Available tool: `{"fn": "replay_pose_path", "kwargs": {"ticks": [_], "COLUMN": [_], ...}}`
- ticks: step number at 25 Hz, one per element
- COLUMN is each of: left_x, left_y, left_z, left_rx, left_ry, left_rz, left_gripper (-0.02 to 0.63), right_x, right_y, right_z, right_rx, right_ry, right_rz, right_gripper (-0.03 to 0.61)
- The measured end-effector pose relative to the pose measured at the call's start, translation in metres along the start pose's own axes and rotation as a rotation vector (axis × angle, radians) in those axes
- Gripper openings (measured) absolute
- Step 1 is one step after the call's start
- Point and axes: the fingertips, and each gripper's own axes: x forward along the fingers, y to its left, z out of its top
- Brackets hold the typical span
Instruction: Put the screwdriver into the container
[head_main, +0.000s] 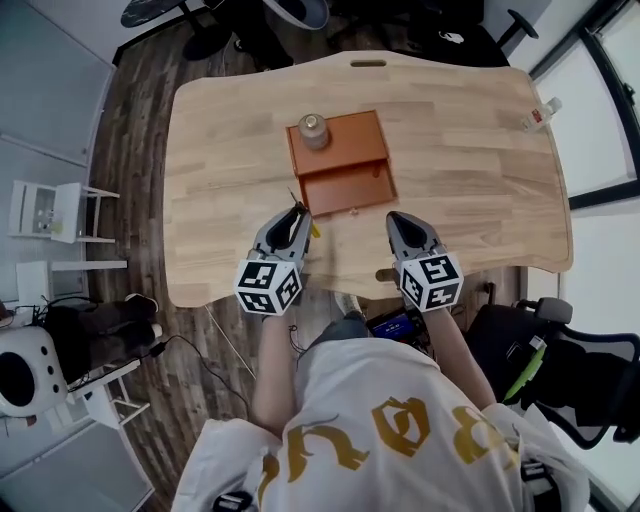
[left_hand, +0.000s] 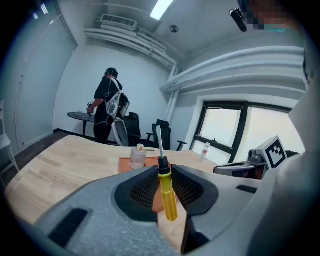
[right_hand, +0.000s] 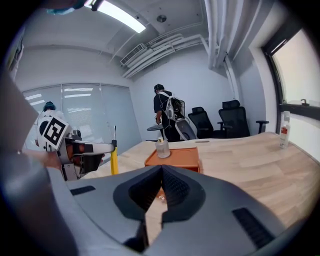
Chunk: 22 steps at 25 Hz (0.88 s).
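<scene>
Since the job needs only one hand, I have the screwdriver (left_hand: 168, 196) in the left gripper (left_hand: 164, 171) alone. Its fingers (left_hand: 141, 189) are closed on the top of the yellow handle, right at the black collar. The tool stands nearly upright between them, with the shaft pointing up and most of the handle hanging below. That grip holds it clear of the desk (head_main: 470, 170) and lets me see both ends from the left gripper view.

In the head view the screwdriver is in the air at the near edge of the desk, just in front of the near left corner of the orange container (head_main: 352, 142). It is not in the container yet.

The right gripper (right_hand: 161, 171) hovers near the container's near right corner, with its fingers shut against each other and nothing between them. I judge it is parked there out of the way, close enough to steady the box if it slides.

A small bottle (head_main: 313, 131) stands on the far left of the container's raised top, so that part is a poor target. The nearer section sits lower and looks like a drawer pulled open, and I judge the tool belongs there. With the screwdriver upright, I expect to tip it toward level before letting go, so it lies flat and does not topple out.
</scene>
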Motion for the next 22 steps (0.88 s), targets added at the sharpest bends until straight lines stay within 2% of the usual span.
{"fn": "replay_pose_path", "kwargs": {"ticks": [5,13,22], "left_x": [0.024,0.048,0.047], "left_y": [0.022,0.022,0.036], "left_z": [0.002,0.013,0.033], "left_rx": [-0.016,-0.002,0.029], "left_ry": [0.021,0.017,-0.015], "left_rz": [-0.037,-0.077,-0.028], "left_gripper": [0.081,0.083,0.083], "right_x": [0.018,0.017,0.039], "right_y": [-0.010,-0.025,-0.019], "right_z": [-0.004,-0.001,0.019], "right_rx": [0.011,0.025,0.018], "right_ry": [0.035,0.033,-0.018], "right_rz": [-0.046,-0.094,-0.031], "right_gripper": [0.011,0.011,0.011]}}
